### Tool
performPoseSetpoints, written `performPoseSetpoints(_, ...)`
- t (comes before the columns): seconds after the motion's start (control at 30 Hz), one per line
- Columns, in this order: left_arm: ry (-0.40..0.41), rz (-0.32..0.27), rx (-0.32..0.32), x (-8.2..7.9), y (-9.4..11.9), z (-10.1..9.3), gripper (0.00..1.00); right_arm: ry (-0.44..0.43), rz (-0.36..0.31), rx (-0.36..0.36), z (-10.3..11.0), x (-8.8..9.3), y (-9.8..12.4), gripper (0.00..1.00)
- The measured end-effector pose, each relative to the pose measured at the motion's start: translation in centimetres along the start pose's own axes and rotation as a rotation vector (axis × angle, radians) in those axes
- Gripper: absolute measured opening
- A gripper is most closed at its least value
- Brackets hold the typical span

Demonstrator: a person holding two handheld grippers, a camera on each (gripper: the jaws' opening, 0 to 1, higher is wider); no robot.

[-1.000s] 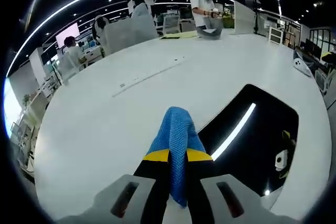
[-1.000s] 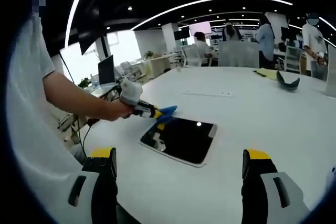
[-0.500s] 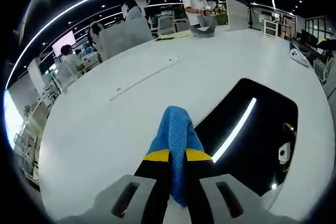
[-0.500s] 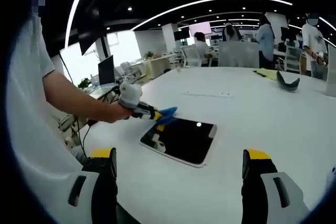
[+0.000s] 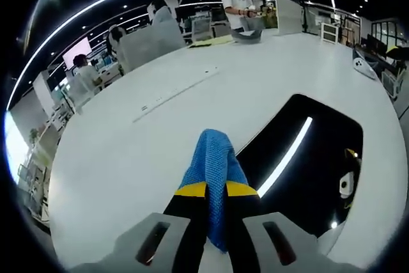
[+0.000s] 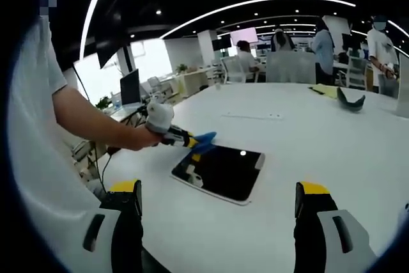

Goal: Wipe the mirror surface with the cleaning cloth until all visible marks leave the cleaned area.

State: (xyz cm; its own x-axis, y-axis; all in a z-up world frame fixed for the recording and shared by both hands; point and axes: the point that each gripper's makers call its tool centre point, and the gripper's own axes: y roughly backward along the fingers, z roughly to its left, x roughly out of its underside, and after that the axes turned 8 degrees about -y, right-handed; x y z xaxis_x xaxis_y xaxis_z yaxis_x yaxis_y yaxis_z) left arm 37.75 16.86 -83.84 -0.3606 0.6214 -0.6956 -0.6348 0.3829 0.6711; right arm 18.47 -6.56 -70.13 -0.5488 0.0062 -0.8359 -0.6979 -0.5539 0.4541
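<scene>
Little has shifted since a second ago. The blue cloth (image 5: 214,164) is gripped in the left tongs (image 5: 216,191) at the mirror (image 6: 220,172)'s 10 o'clock edge on the desk (image 6: 332,139). Right tongs (image 6: 217,212) are spread apart. Wiping seems barely begun.

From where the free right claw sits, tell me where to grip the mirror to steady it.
Probably grip the mirror by its near white edge, coming in low along the table from the right claw side. It lies flat and thin, so only the rim offers a hold, and the left claw with the blue cloth occupies the far corner.
</scene>
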Motion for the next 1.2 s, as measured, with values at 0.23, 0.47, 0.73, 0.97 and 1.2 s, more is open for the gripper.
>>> performPoseSetpoints(0.23, 0.000, -0.003, 0.004, -0.1, 0.0, -0.3, 0.06, -0.001, -0.004, -0.002, 0.1, -0.1, 0.0, 1.00)
performPoseSetpoints(0.47, 0.003, -0.002, 0.000, -0.1, 0.0, -0.4, 0.06, -0.001, -0.004, -0.003, 0.1, -0.2, 0.0, 1.00)
performPoseSetpoints(0.73, 0.002, -0.001, 0.008, -0.4, -0.2, -0.8, 0.06, 0.000, 0.001, -0.010, 0.3, 0.0, -0.1, 1.00)
performPoseSetpoints(0.97, -0.012, -0.006, 0.014, -0.8, -0.4, -1.4, 0.06, 0.000, 0.000, -0.010, 0.2, -0.1, -0.1, 1.00)
performPoseSetpoints(1.2, -0.024, -0.002, 0.021, -1.1, -0.5, -1.8, 0.06, -0.009, -0.003, -0.008, 0.2, 0.0, -0.2, 1.00)
